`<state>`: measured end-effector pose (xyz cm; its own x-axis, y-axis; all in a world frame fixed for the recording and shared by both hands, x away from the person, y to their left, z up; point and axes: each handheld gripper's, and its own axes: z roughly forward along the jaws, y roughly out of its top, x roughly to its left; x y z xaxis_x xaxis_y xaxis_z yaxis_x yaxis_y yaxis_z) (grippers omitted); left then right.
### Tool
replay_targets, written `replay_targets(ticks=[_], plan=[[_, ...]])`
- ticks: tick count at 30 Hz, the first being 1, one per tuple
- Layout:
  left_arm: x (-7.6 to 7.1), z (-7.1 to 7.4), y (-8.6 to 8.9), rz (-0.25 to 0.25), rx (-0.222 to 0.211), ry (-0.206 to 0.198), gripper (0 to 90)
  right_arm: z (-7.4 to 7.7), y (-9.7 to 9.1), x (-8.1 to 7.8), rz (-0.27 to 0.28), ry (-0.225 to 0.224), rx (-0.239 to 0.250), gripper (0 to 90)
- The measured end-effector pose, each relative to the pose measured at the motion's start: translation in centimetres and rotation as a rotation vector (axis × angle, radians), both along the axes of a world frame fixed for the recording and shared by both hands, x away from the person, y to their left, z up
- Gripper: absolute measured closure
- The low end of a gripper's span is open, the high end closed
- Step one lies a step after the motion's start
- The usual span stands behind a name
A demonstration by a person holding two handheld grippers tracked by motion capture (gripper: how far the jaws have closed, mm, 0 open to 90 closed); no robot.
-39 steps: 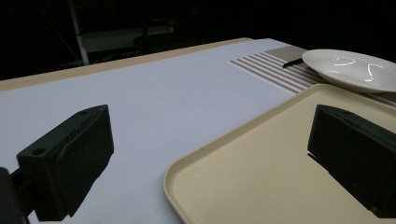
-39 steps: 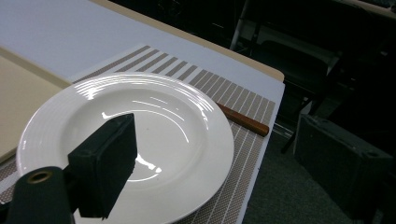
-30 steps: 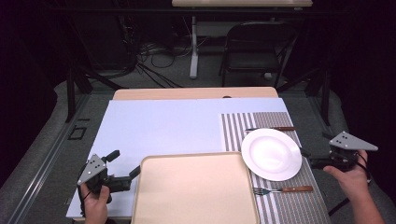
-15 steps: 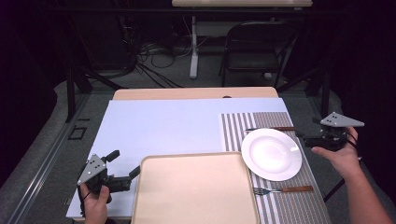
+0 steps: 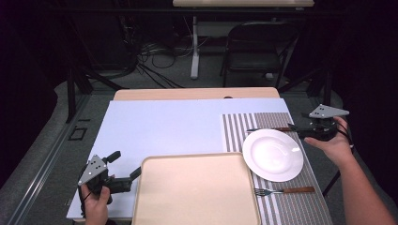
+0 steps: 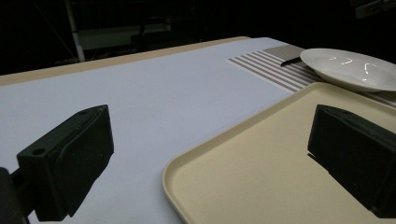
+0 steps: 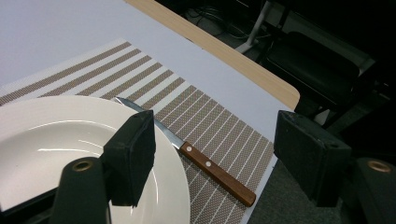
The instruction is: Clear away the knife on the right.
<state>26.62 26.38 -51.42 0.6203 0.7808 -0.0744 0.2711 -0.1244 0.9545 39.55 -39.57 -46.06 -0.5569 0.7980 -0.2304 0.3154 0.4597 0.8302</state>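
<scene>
While the right hand-held gripper (image 7: 210, 158) is hovering just above the knife (image 7: 205, 163), its jaws are closing but touching nothing. Lying beside the plate (image 5: 273, 154), the knife is running crosswise between them; the left hand-held gripper (image 5: 126, 171) is waiting open, well apart

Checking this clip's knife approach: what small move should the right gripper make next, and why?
Probably lower the right gripper, whose jaws have just been closing with nothing between them, onto the wooden handle of the knife. The knife lies on the striped placemat, its blade tucked beside the plate, its handle free below the jaws.
</scene>
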Motion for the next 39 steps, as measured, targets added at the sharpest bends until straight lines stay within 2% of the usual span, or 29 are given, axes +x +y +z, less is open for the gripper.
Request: replay_targets(ticks=[2,5,8,13,15,17,19,25,27,29,30,33,39], plan=[[0.0,0.0,0.0,0.0,-0.001,0.001,0.4,0.0,0.2,0.4,0.012,-0.001,-0.019,30.9],[0.0,0.0,0.0,0.0,-0.001,0.002,0.4,0.0,0.6,1.1,0.036,0.023,-0.057,36.1],[0.1,-0.1,-0.1,-0.001,0.0,0.002,0.4,0.0,0.8,1.4,0.06,0.04,-0.069,37.0],[0.1,-0.1,-0.1,-0.003,-0.001,0.001,0.4,-0.3,1.3,2.4,0.1,0.099,-0.123,38.2],[0.1,-0.1,-0.1,-0.004,0.0,0.002,0.4,-0.4,1.5,2.6,0.128,0.094,-0.146,39.1],[0.1,-0.1,-0.1,-0.003,0.0,0.005,0.4,-0.5,1.7,2.9,0.141,0.118,-0.16,39.3],[0.1,-0.1,-0.1,-0.004,0.0,0.006,0.4,-0.5,1.9,3.2,0.16,0.117,-0.186,38.9],[0.1,-0.2,-0.1,-0.009,0.003,0.01,0.4,-0.4,2.1,4.0,0.163,0.157,-0.204,40.2],[0.1,-0.2,-0.1,-0.009,0.005,0.009,0.4,-0.4,2.1,4.2,0.164,0.165,-0.227,41.9],[0.2,-0.2,-0.1,-0.009,0.004,0.009,0.4,-0.4,2.2,4.4,0.161,0.195,-0.213,43.5],[0.2,-0.2,-0.1,-0.008,0.002,0.009,0.4,-0.4,2.2,4.5,0.155,0.206,-0.222,44.1],[0.2,-0.2,-0.1,-0.009,0.003,0.011,0.4,-0.3,2.4,4.7,0.159,0.214,-0.256,46.3],[0.2,-0.3,-0.1,-0.008,0.004,0.012,0.4,-0.3,2.8,5.1,0.179,0.217,-0.29,47.7]])
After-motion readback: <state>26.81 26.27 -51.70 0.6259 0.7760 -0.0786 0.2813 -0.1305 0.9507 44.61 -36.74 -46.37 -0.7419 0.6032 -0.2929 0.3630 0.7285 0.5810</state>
